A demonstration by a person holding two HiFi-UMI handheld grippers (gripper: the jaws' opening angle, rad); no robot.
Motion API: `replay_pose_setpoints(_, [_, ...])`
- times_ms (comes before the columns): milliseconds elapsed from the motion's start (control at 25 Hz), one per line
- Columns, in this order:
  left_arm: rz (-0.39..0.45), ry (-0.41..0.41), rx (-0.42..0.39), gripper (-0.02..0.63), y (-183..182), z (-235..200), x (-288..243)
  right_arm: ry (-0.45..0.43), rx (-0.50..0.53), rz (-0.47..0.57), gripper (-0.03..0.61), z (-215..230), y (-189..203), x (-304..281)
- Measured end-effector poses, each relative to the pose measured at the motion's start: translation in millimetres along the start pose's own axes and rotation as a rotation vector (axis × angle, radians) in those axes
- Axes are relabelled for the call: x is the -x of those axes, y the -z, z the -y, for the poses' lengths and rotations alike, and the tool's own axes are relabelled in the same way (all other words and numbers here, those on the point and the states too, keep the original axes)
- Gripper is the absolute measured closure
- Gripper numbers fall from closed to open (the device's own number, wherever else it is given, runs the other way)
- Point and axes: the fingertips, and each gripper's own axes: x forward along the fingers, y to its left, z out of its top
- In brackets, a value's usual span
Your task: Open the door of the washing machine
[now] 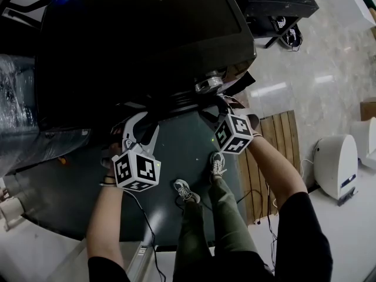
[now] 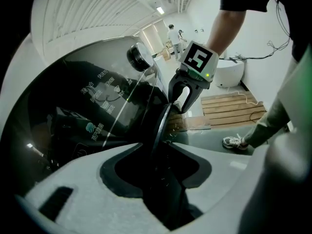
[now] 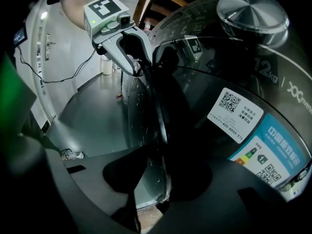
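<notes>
Left claw: fingers closed on the door, its dark rim pinched between them. Right claw: the same, clamped on that rim farther along, the edge running straight up out of its gap. Each claw shows in the other's view, biting the same rim, near but not touching.

Door edge-on to both gripper views and standing out from the washing machine; how far it has swung, can't tell. Floor shows through its glass in the right gripper view.

Behind the rim: glossy dark front panel with a QR sticker and a metal knob near the top.

Below: person's shoes on dark floor. Beyond: slatted wooden board, then white unit.
</notes>
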Motion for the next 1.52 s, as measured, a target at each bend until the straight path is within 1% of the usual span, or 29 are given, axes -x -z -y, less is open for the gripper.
replay_pose_setpoints(200, [0.010,0.007,0.011,0.457,-0.1,1.2,0.3,0.019,-0.024,-0.016,0.436,-0.8,1.2,0.0])
replay_pose_setpoints(320, [0.012,0.013,0.028,0.460,-0.5,2.0,1.3,0.015,-0.034,-0.024,0.437,-1.1,0.9,0.5])
replay_pose_setpoints(360, [0.013,0.027,0.029,0.462,-0.6,5.3,2.6,0.005,-0.034,-0.023,0.437,-5.8,1.7,2.4])
replay_pose_setpoints(440, [0.024,0.082,0.000,0.460,0.2,21.0,10.2,-0.028,-0.033,0.002,0.449,-29.7,5.8,12.5])
replay_pose_setpoints(520, [0.052,0.121,-0.056,0.454,4.3,41.7,24.1,-0.029,-0.074,0.048,0.459,-64.8,9.0,26.1])
replay_pose_setpoints(640, [0.074,0.107,-0.105,0.437,9.3,61.6,38.8,0.045,-0.140,0.053,0.457,-100.5,8.4,39.0])
replay_pose_setpoints(760, [0.068,0.098,-0.116,0.425,15.2,76.6,46.2,0.073,-0.145,0.030,0.454,-126.9,9.1,44.5])
replay_pose_setpoints(880, [0.062,0.129,-0.115,0.417,23.0,92.6,55.9,0.049,-0.147,0.013,0.454,-155.9,8.3,50.5])
replay_pose_setpoints(960, [0.068,0.149,-0.118,0.411,28.5,101.3,63.8,0.018,-0.171,0.010,0.457,-175.4,5.2,54.5])
replay_pose_setpoints(1000, [0.071,0.156,-0.123,0.408,31.1,105.3,67.2,-0.003,-0.200,0.015,0.449,-185.3,3.1,56.7])
replay_pose_setpoints(1120, [0.077,0.179,-0.141,0.400,39.3,118.1,76.5,-0.064,-0.309,0.038,0.400,-214.1,-3.9,66.7])
replay_pose_setpoints(1200, [0.077,0.195,-0.157,0.396,45.8,126.3,84.4,-0.092,-0.360,0.057,0.377,-229.9,-11.0,77.0])
replay_pose_setpoints(1240, [0.077,0.205,-0.168,0.396,48.9,130.1,88.9,-0.101,-0.381,0.069,0.364,-235.2,-15.8,83.3])
replay_pose_setpoints(1360, [0.075,0.245,-0.204,0.391,57.8,141.7,102.4,-0.099,-0.426,0.101,0.364,-238.0,-29.8,102.0])
replay_pose_setpoints(1520, [0.058,0.295,-0.253,0.387,74.8,155.7,119.7,-0.080,-0.440,0.127,0.367,-229.5,-52.2,107.2])
